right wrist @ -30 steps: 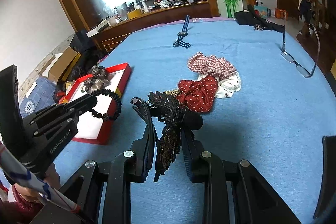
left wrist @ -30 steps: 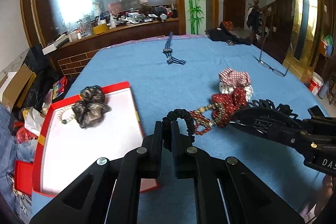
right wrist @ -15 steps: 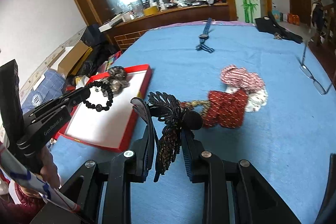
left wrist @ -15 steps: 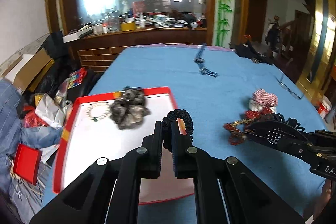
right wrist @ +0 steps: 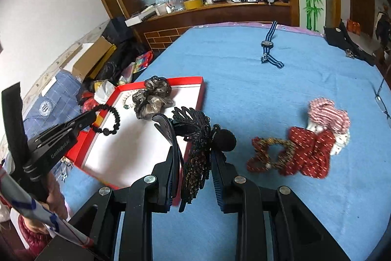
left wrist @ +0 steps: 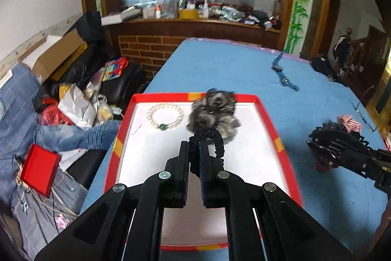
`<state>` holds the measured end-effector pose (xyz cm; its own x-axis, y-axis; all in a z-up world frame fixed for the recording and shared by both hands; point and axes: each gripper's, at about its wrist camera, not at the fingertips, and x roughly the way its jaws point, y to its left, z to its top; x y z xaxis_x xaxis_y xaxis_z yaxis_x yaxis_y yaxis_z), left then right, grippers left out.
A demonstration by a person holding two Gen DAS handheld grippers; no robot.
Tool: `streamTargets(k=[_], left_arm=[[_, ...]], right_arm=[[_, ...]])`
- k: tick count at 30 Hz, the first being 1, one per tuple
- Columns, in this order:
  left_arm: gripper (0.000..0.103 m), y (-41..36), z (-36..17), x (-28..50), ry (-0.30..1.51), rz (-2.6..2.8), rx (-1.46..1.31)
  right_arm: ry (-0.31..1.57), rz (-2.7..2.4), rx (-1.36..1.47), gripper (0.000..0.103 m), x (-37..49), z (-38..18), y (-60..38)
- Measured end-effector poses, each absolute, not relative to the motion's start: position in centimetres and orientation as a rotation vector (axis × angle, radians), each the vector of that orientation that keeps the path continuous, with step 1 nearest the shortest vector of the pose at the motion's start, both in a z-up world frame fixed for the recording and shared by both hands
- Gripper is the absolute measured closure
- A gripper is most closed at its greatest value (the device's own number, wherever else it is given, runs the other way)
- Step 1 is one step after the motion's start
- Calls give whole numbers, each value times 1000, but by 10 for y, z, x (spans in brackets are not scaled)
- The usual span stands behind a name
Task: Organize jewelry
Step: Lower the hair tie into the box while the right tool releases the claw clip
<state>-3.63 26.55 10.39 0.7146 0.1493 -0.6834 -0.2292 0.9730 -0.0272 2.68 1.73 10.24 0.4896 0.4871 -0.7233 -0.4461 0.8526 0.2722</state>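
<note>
A red tray (left wrist: 268, 119) with a white floor lies on the blue table, holding a pearl bracelet (left wrist: 166, 118) and a grey scrunchie (left wrist: 212, 111). My left gripper (left wrist: 194, 147) hangs over the tray's middle, shut on a black beaded hair tie (left wrist: 216, 138) that loops up from its tips. From the right wrist view the same hair tie (right wrist: 110, 119) dangles above the tray (right wrist: 200, 94) beside the scrunchie (right wrist: 151, 97). My right gripper (right wrist: 193, 155) is shut on a black claw hair clip (right wrist: 195, 136), just right of the tray's near corner.
A pile of red and checked scrunchies (right wrist: 308, 153) lies to the right on the table. Farther back are a striped-strap watch (right wrist: 267, 44), glasses (right wrist: 383, 99) and a black cloth (right wrist: 347, 40). Boxes and bags clutter the floor (left wrist: 73, 99) left of the table.
Both grippers have swept left across the table, each keeping its grip. The left one now hangs over the tray; the scrunchie pile has slid off to the right.
</note>
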Motion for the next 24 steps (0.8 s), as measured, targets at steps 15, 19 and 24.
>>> streamTargets(k=[15,19,24], left_arm=[[96,324,76,1,841,258,-160],[96,338,67,9,865,276,-169],[96,351,55,16,901,289,-183]], right_arm=[[961,412,-17,74,101,82,99],[970,375,-31,74,115,74,112],[980,344,-64,74,127,65,129]])
